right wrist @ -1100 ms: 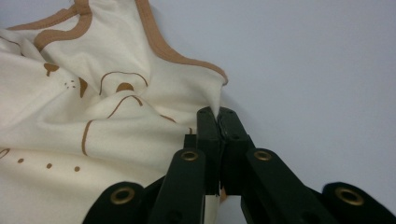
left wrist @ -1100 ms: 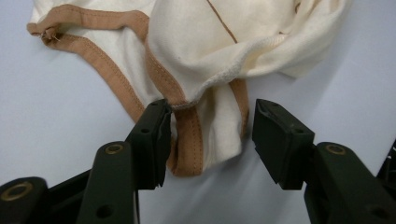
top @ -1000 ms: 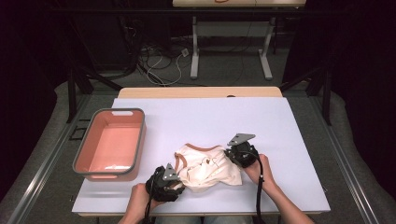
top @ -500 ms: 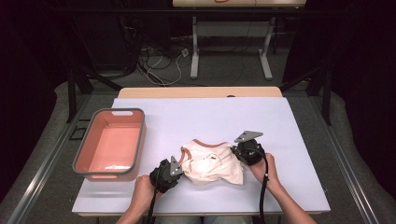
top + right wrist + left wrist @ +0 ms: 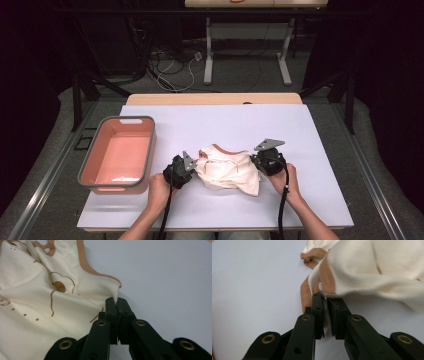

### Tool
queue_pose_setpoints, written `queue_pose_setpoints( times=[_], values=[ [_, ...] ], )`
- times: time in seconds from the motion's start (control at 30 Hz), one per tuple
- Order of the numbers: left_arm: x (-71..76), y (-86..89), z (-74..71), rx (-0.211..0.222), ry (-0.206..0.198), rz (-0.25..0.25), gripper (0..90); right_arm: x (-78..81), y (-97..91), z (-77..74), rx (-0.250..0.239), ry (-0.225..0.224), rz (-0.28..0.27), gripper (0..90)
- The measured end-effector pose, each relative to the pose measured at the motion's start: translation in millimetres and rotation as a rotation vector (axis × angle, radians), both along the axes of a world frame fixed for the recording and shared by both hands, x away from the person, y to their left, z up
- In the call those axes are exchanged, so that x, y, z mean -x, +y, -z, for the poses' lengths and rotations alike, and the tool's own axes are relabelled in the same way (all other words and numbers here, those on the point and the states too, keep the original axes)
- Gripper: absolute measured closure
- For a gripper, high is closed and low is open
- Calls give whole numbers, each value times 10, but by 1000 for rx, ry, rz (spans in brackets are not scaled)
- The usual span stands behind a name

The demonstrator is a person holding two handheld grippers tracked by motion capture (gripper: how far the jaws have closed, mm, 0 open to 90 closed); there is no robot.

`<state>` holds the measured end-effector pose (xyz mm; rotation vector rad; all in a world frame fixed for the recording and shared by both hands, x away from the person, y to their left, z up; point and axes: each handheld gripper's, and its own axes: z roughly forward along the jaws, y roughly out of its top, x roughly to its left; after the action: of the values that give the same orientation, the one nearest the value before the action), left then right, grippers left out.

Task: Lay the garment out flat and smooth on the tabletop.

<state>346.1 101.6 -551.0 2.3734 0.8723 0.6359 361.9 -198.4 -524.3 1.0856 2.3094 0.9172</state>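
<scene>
Looking down from the high view, we see a cream garment [image 5: 229, 170] with tan trim lying rumpled on the pale table [image 5: 300, 130], near its front edge, stretched between the left gripper [image 5: 192, 168] and the right gripper [image 5: 256, 161]. A salmon-coloured bin [image 5: 119, 155] with a grey rim and rounded corners stands apart at the left, and nothing lies between it and the cloth. From the left gripper view, we find the black jaws, which have just been closing, pinched on a soft fold of the garment [image 5: 372, 267] beside its stitched tan hem, a detail too small from above. From the right gripper view, we see the jaws clamped together on a corner of the smooth cloth [image 5: 45, 305], which bears thin brown printed lines and dots.
</scene>
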Motion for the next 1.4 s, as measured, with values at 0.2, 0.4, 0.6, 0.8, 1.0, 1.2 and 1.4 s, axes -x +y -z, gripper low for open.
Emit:
queue_pose_setpoints(
  times=[0.2,0.4,0.6,0.8,1.0,1.2,1.4],
  values=[
    [19,4,1,0,0,-11,690,-20,26,75,9,27,-18,866],
    [144,54,-84,21,5,4,468,-9,37,74,13,50,-38,795],
    [310,130,-185,62,1,39,340,-7,20,66,11,60,-46,722],
    [446,81,-268,84,-18,86,294,10,2,39,-11,62,-48,606],
    [557,-23,-298,114,-33,123,261,43,-36,-5,-32,70,-48,490],
    [638,-141,-314,129,-42,172,235,106,-92,-44,-58,90,-53,399],
    [702,-307,-264,125,-42,227,256,201,-117,-38,-69,105,-68,348]
  ],
)
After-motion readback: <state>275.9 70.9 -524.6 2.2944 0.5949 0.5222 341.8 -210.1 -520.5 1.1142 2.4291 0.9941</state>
